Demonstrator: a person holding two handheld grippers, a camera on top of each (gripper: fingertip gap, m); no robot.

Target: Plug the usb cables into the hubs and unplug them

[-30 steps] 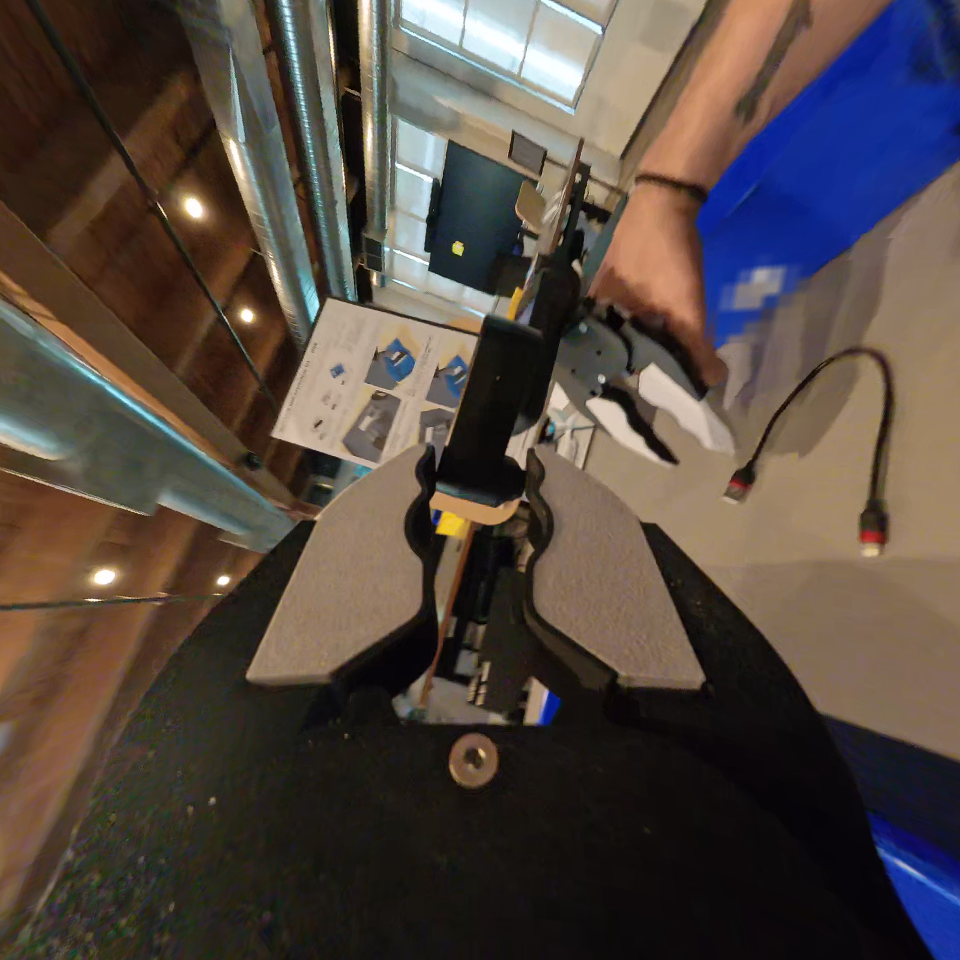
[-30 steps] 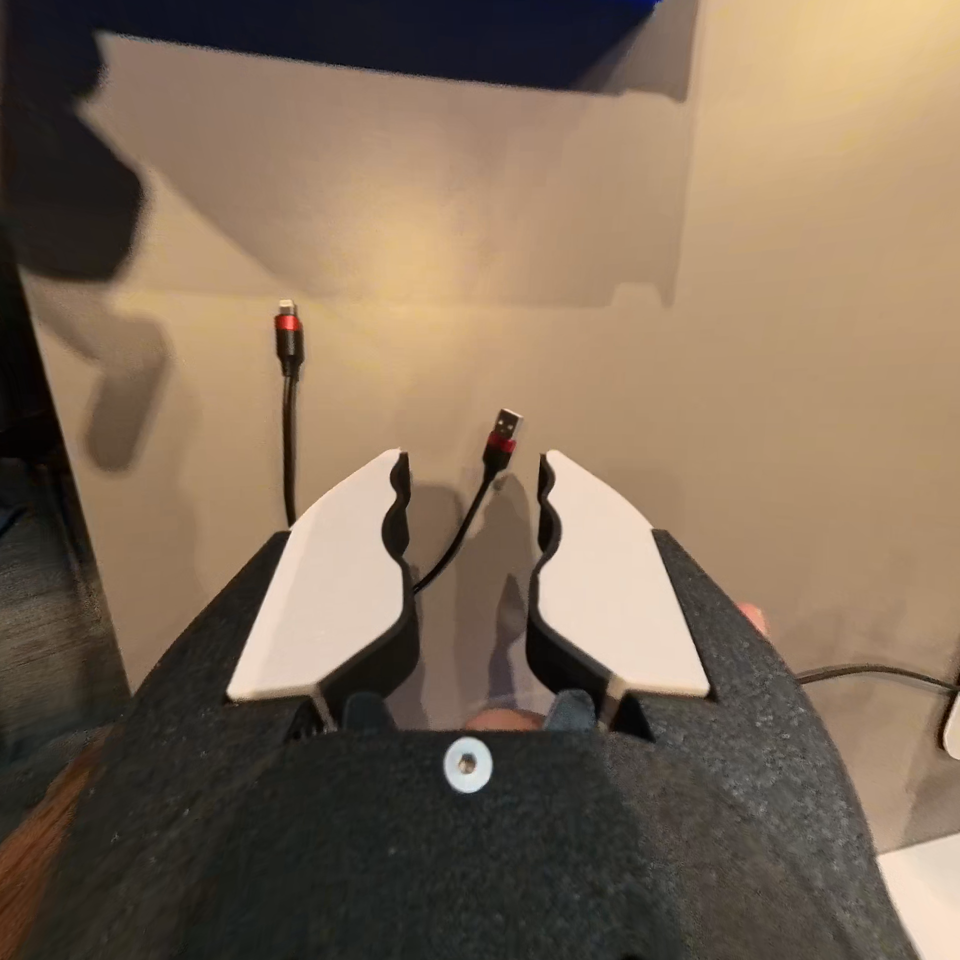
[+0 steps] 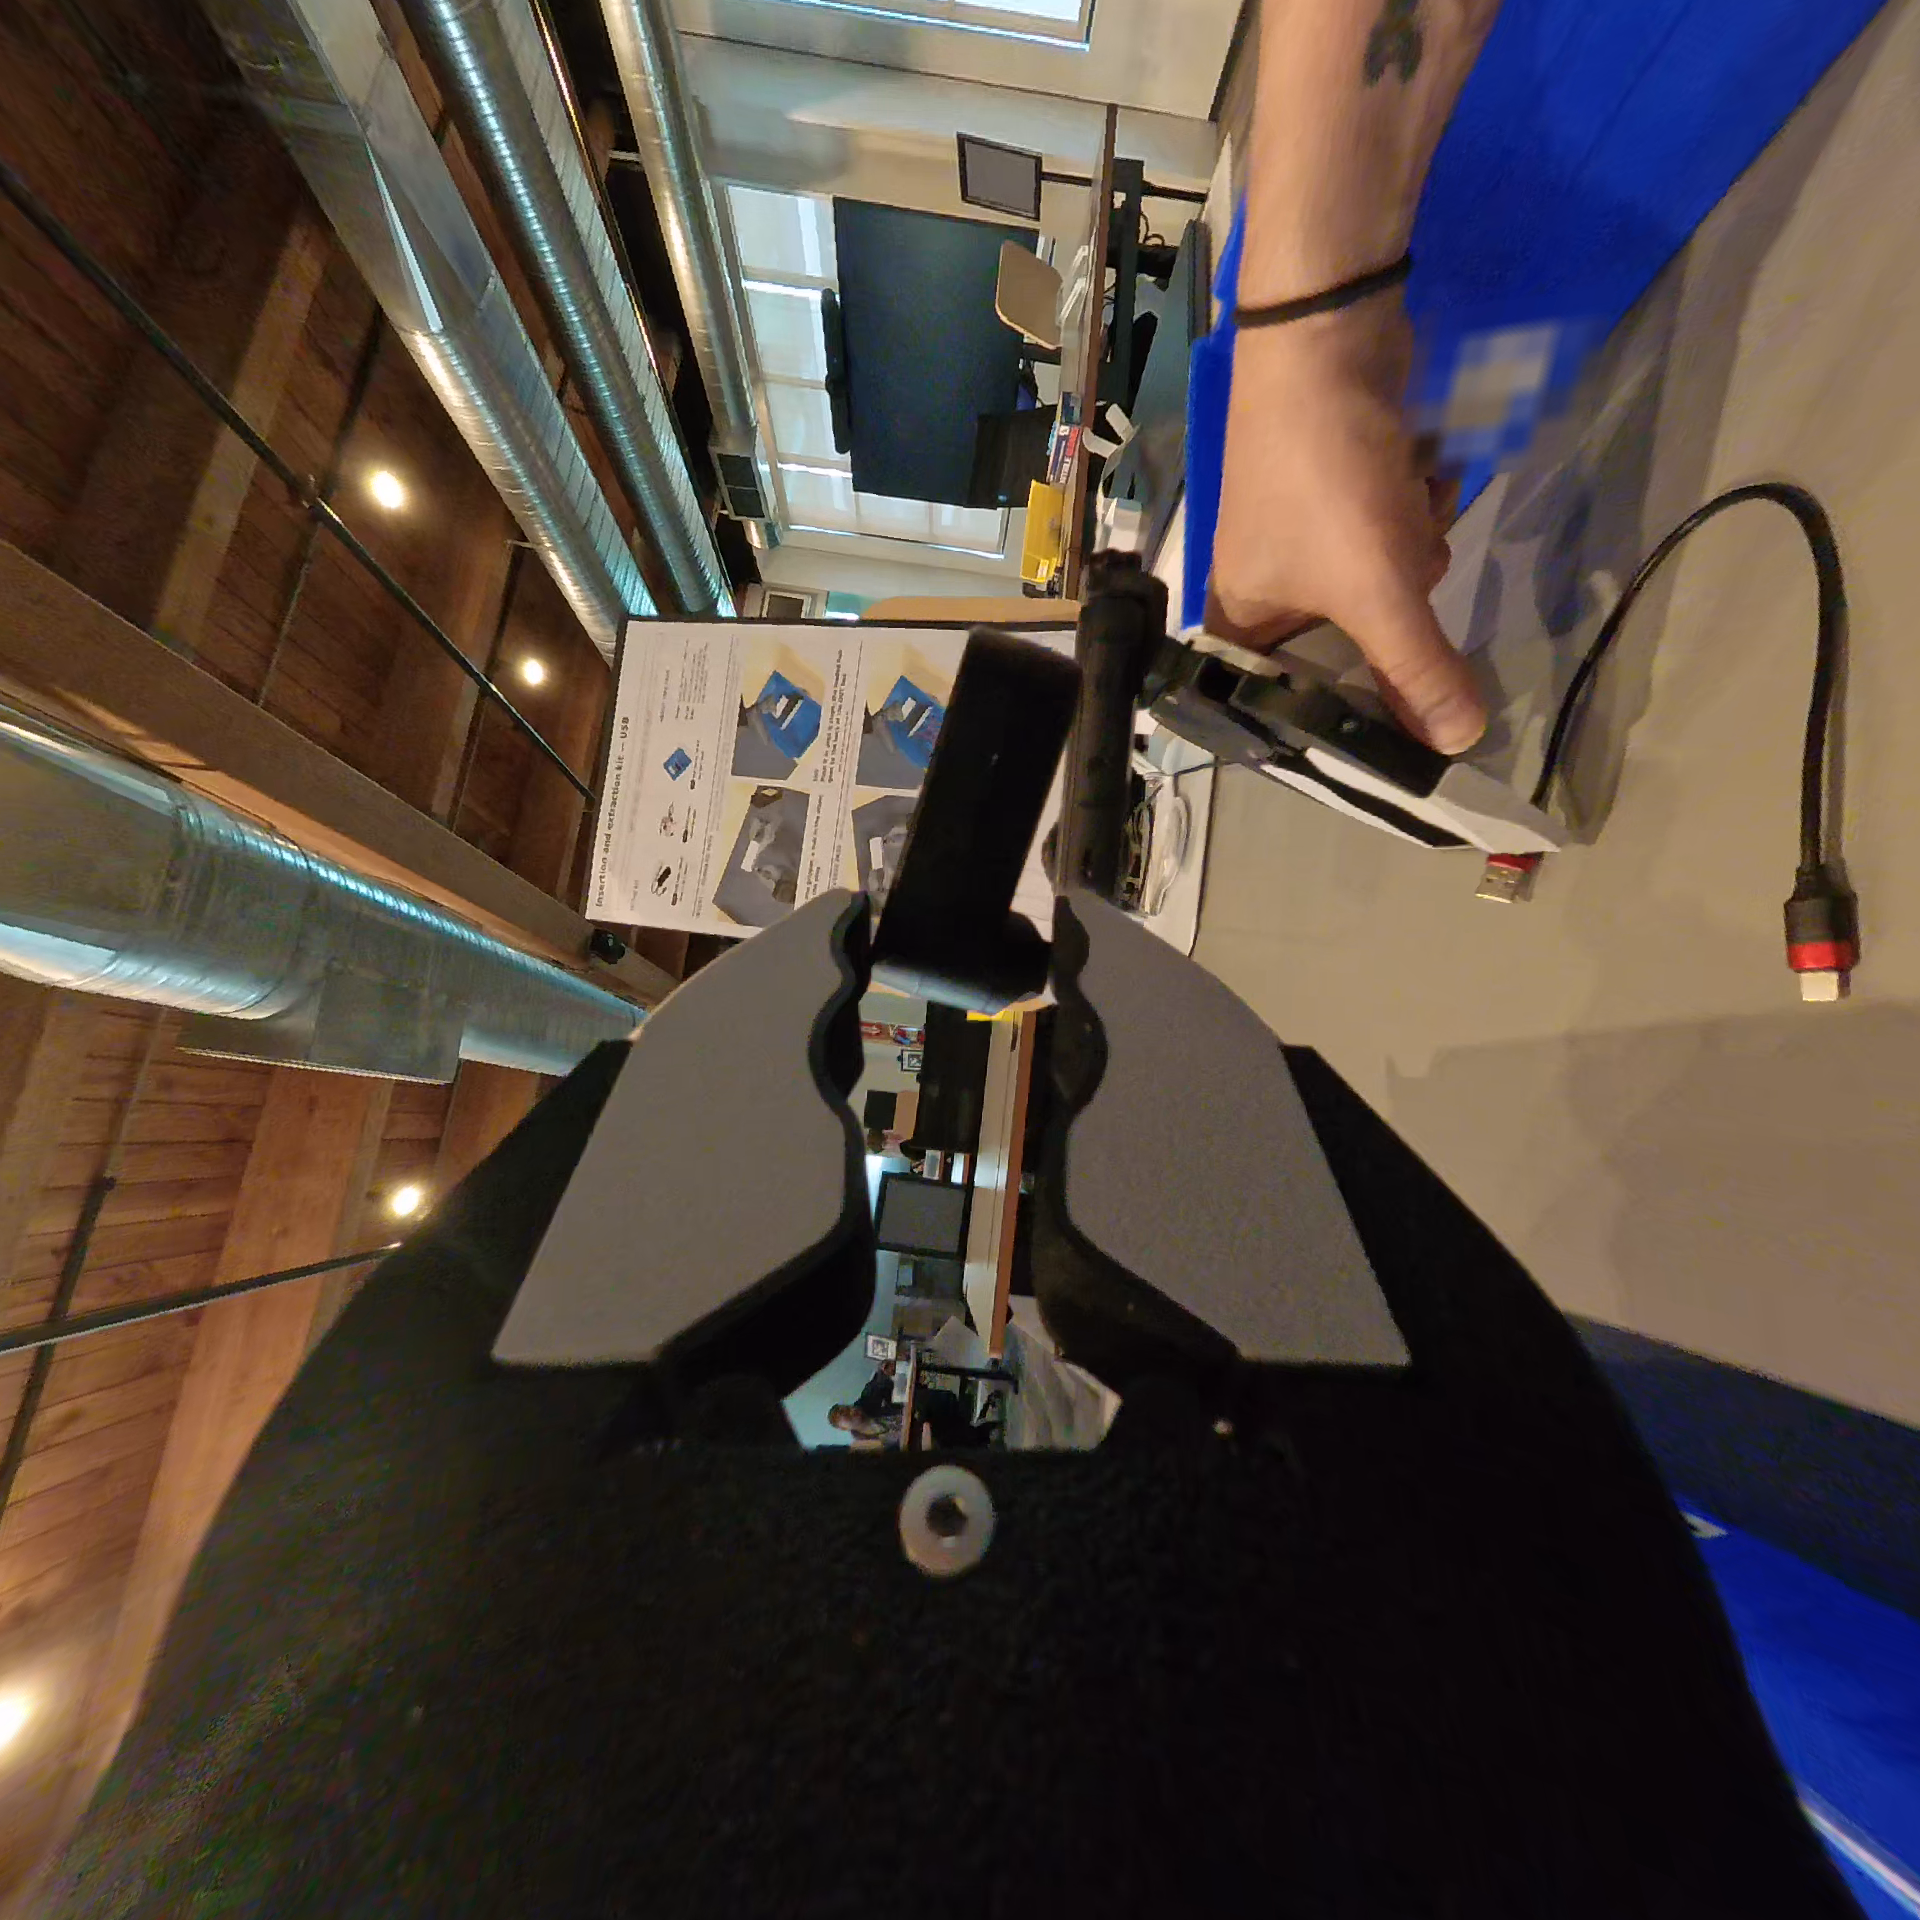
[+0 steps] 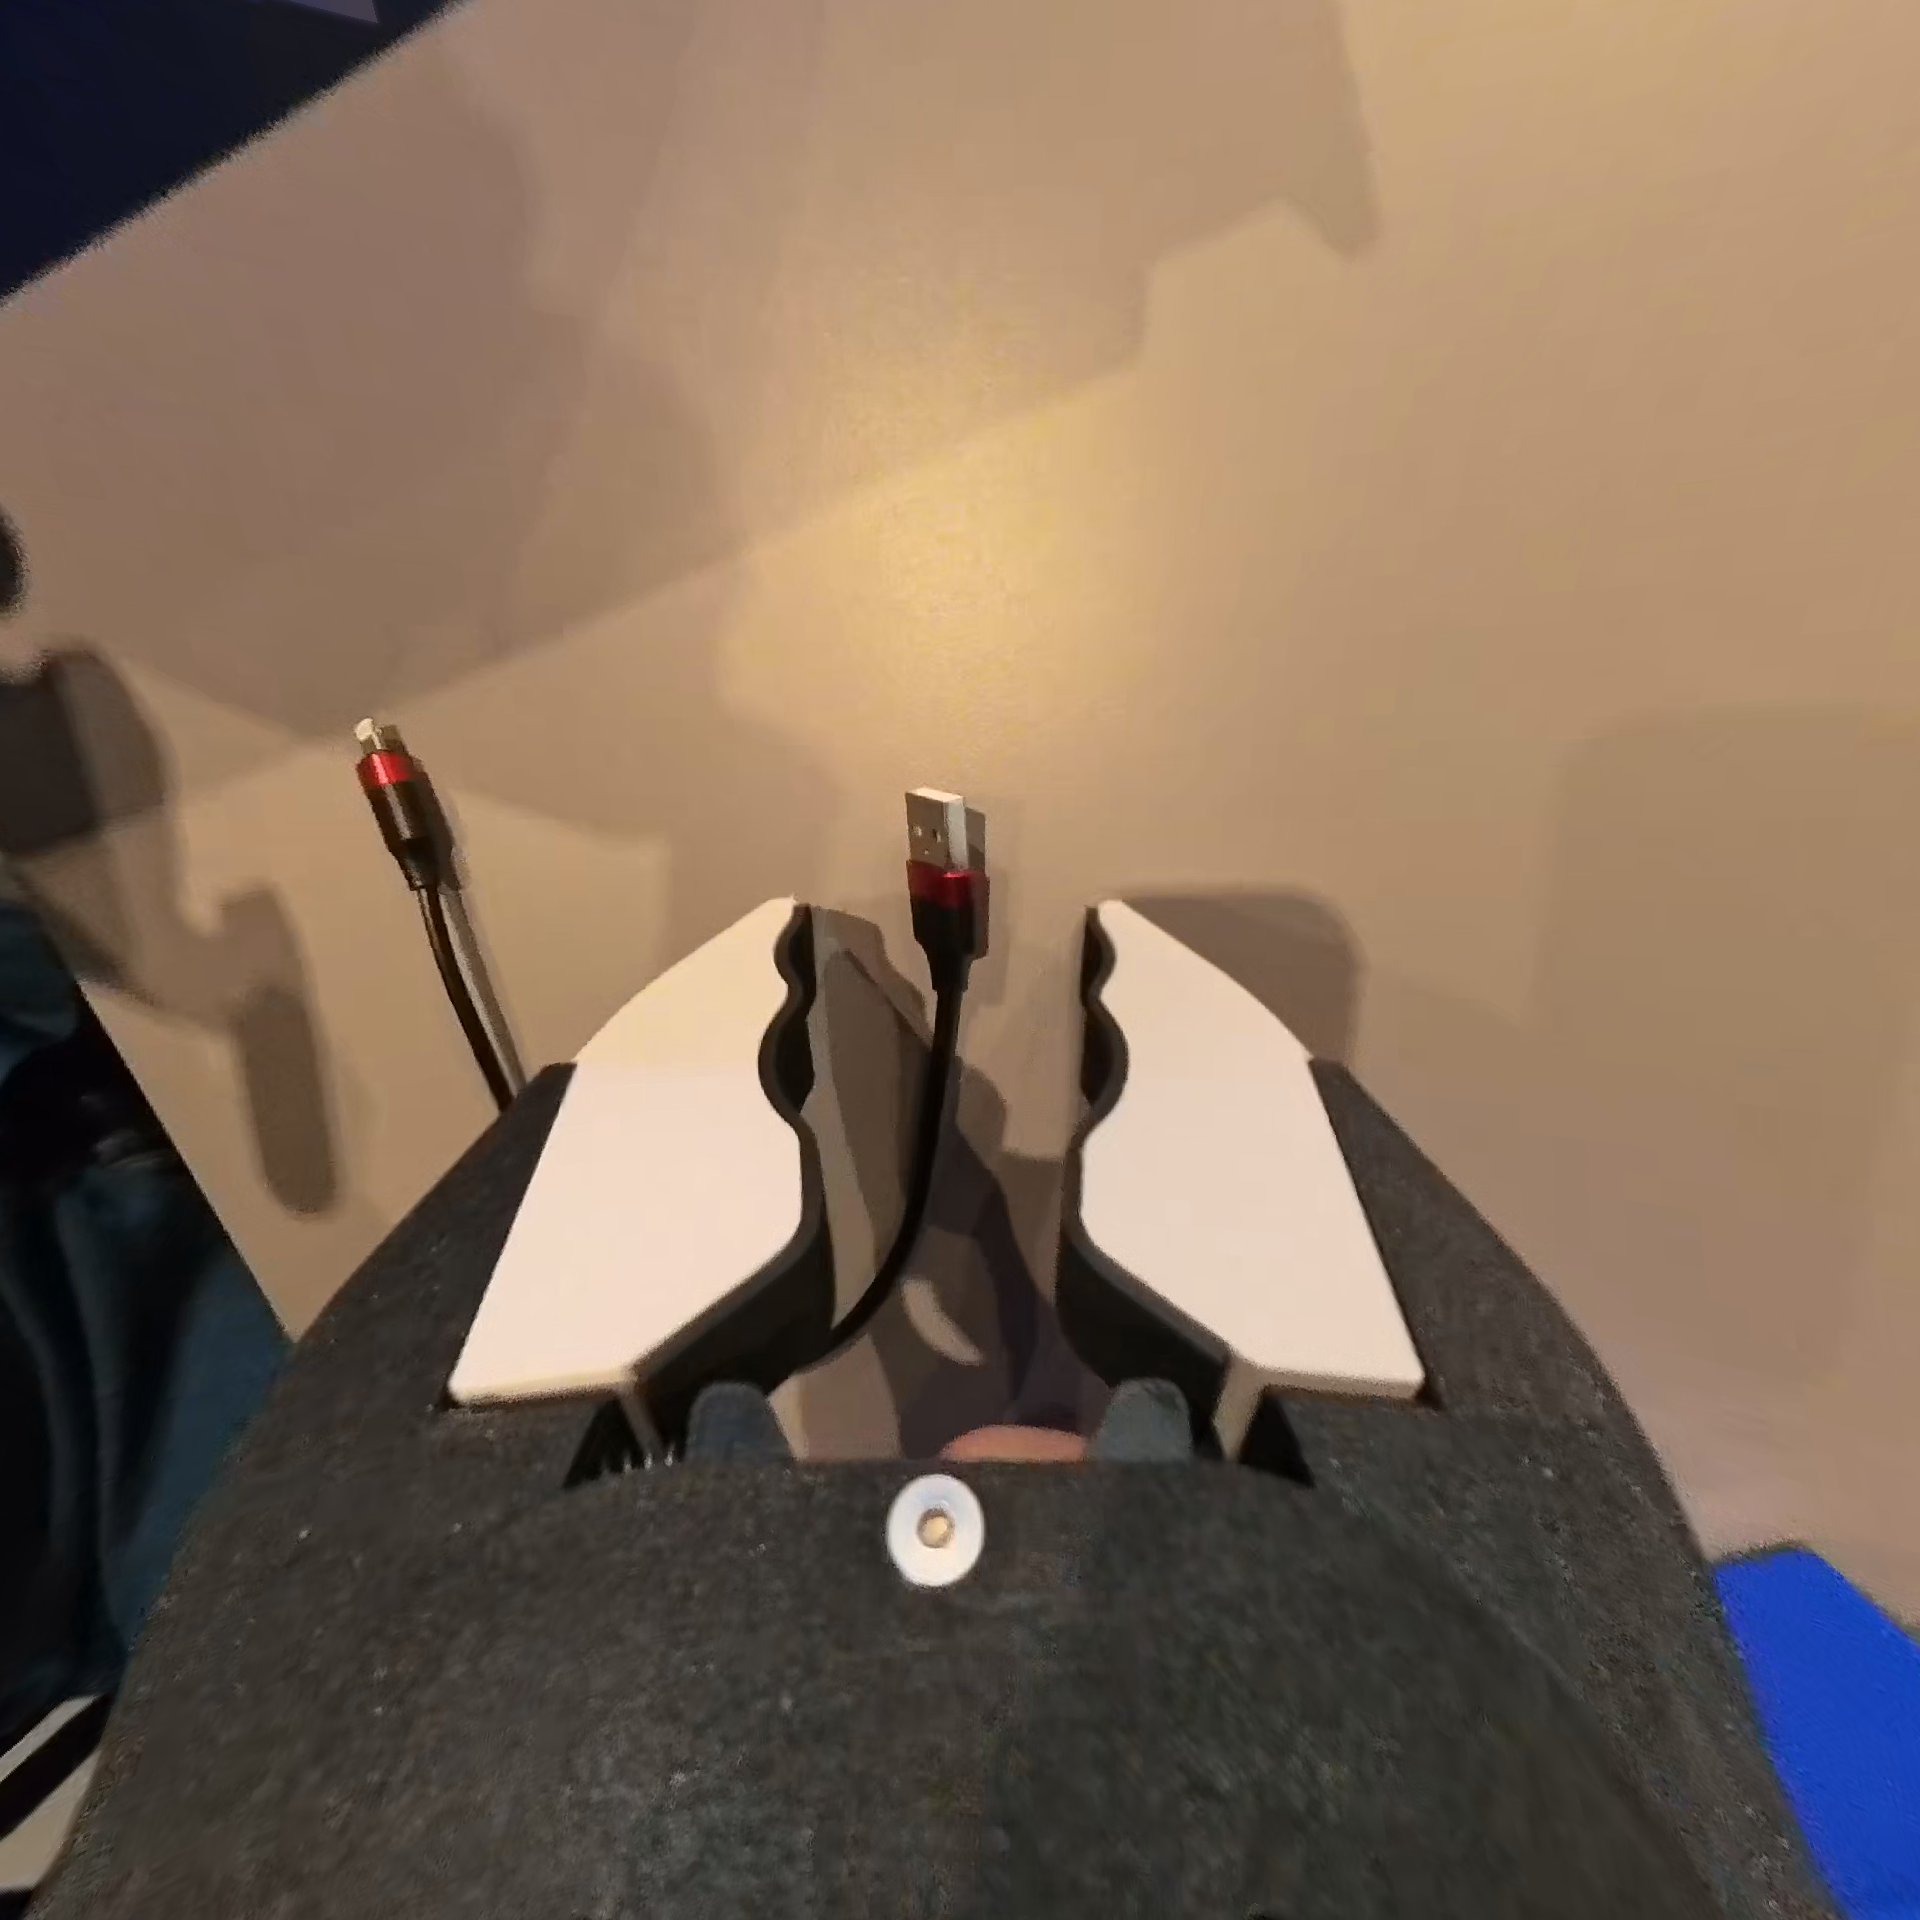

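My left gripper (image 3: pixel 956 935) is shut on a black USB hub (image 3: pixel 987 790) and holds it up in the air, clear of the table. A black cable (image 3: pixel 1818 665) with red collars lies in a loop on the beige table (image 4: pixel 1351 520). My right gripper (image 4: pixel 945 925) is open and low over the table. The cable's USB-A plug (image 4: pixel 943 842) lies between its fingertips without touching them. The cable's smaller plug (image 4: pixel 390 779) lies to the left. The left wrist view shows the right gripper (image 3: pixel 1455 821) with the USB-A plug (image 3: pixel 1507 883) at its tip.
A person's hand (image 3: pixel 1340 540) holds the right gripper. Blue cloth (image 3: pixel 1662 156) borders the table, and it also shows in the right wrist view (image 4: pixel 1818 1714). A printed sheet (image 3: pixel 748 769) stands behind the hub. About 25 centimeters separates my left fingertips from my right.
My right gripper has come down and forward, so the USB-A plug now lies between its fingertips. My left gripper still holds the hub in the air.
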